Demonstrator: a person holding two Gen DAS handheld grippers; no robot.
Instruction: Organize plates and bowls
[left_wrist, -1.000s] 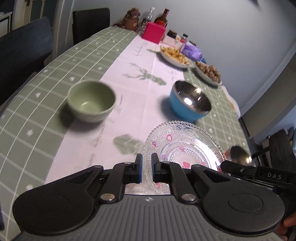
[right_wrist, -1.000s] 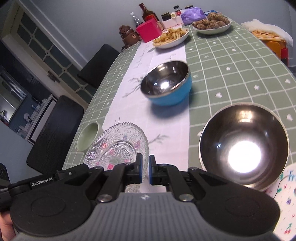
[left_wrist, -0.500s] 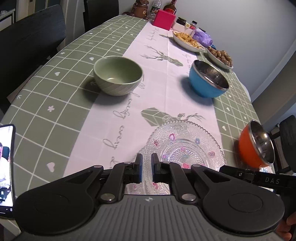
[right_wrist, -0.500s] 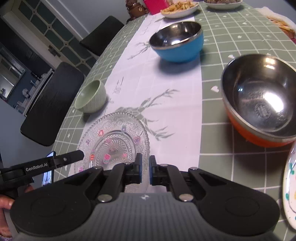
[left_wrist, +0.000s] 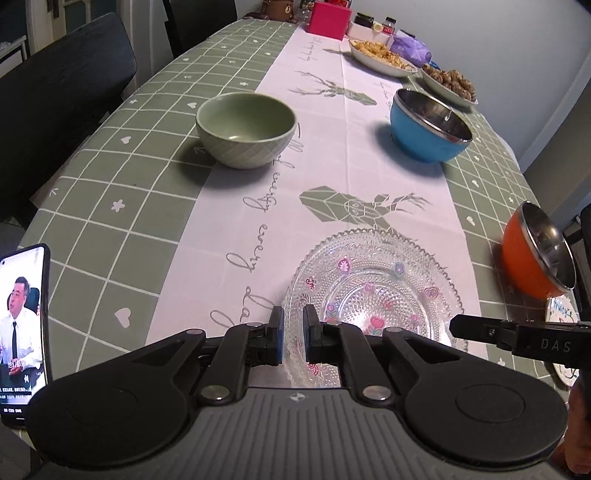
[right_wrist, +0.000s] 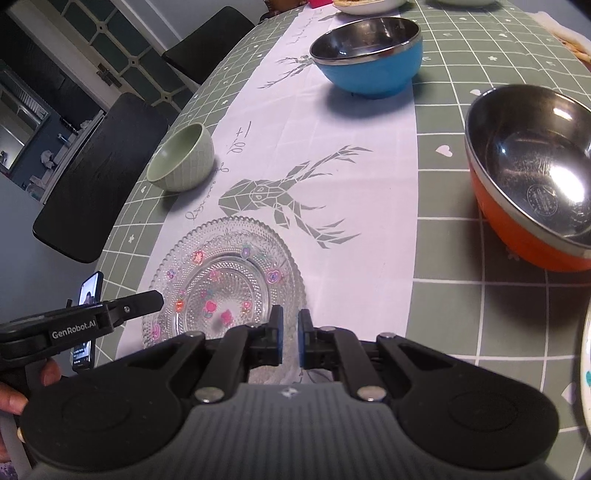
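A clear glass plate (left_wrist: 373, 291) with small flower marks lies on the white runner at the near end of the table; it also shows in the right wrist view (right_wrist: 225, 284). My left gripper (left_wrist: 293, 339) is shut and empty just above its near left rim. My right gripper (right_wrist: 290, 338) is shut and empty at its near right rim. A green bowl (left_wrist: 245, 129) (right_wrist: 183, 158) stands to the left. A blue steel bowl (left_wrist: 428, 127) (right_wrist: 367, 55) stands farther back. An orange steel bowl (left_wrist: 535, 254) (right_wrist: 535, 173) stands on the right.
A phone (left_wrist: 22, 328) with a lit screen leans at the near left table edge. A white painted plate (left_wrist: 561, 332) lies at the near right. Plates of food (left_wrist: 384, 57), a pink box (left_wrist: 330, 20) and jars fill the far end. Black chairs (left_wrist: 55, 92) line the left side.
Both grippers have pulled back and lowered toward the near end of the table, so the bowls and the glass plate look larger and closer. Both stay shut.
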